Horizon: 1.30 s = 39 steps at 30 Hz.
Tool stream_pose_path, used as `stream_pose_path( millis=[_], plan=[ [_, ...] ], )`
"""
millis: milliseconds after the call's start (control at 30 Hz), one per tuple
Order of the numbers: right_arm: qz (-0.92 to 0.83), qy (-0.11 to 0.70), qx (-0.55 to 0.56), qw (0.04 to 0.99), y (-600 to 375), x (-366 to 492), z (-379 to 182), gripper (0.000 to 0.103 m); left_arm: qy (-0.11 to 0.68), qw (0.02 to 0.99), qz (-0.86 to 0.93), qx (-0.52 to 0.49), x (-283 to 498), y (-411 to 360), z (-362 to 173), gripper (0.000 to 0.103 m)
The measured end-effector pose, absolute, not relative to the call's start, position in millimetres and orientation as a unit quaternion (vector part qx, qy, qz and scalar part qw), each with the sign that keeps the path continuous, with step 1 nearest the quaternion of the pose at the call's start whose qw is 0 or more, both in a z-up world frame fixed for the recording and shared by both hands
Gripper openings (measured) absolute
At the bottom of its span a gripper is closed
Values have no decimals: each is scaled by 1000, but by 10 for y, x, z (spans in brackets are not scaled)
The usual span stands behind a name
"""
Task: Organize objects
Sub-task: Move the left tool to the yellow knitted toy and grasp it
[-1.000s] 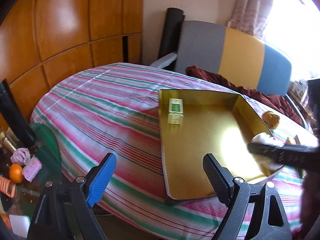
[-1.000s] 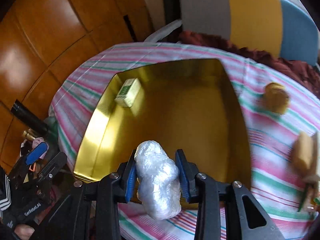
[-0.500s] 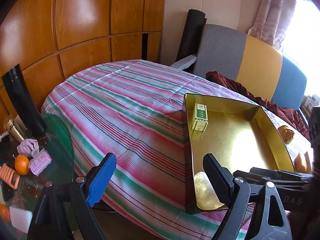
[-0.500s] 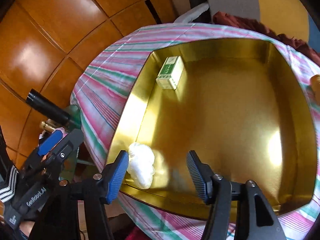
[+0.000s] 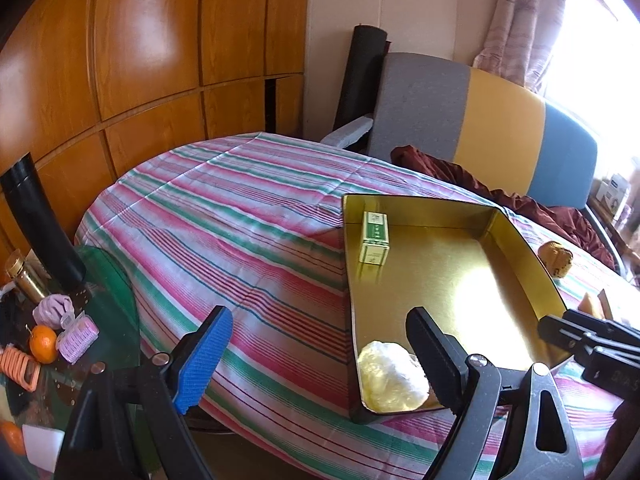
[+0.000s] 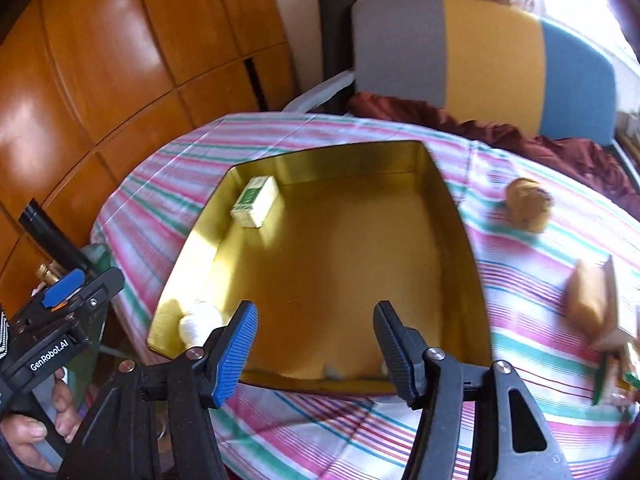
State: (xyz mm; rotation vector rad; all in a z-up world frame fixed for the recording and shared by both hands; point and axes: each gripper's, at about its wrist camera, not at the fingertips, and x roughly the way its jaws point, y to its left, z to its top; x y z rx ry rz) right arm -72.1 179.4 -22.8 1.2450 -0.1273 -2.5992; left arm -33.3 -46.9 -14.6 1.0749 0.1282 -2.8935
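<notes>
A gold tray sits on the striped tablecloth. In it lie a green and white box at the far left corner and a white plastic-wrapped bundle at the near left corner. My left gripper is open and empty, over the table's near edge, left of the tray. My right gripper is open and empty, above the tray's near rim. It also shows at the right of the left wrist view.
A brown round item and a tan block lie on the cloth right of the tray. A glass side table with an orange, bottles and small items stands at left. A striped chair stands behind.
My right gripper opened and left the white bundle in the tray's near left corner, then drew back and up. My left gripper shifted its view leftward, then back toward the tray.
</notes>
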Motion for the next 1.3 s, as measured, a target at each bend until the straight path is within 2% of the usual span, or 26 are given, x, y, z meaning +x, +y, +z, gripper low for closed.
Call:
stream_pose_path(
  millis=[500,700,833,933,1300],
  plan=[
    [-903,-107,415,21,2963,-364,-171,61,10,-29,-935,354,-255,-111,-154,89],
    [-895,-171,410,-48,3698,-178,-162,61,-5,-98,-930,355,-224,191,-141,89],
    [-887,-224,395,-84,4244,20,-100,62,5,-189,-918,350,-201,414,-121,89],
    [-882,-262,376,-110,4656,207,-32,68,-7,-229,-909,349,-163,618,-114,91],
    [-834,-351,341,-256,5707,657,-216,71,-28,-332,-851,406,-137,1395,-166,98]
  ],
)
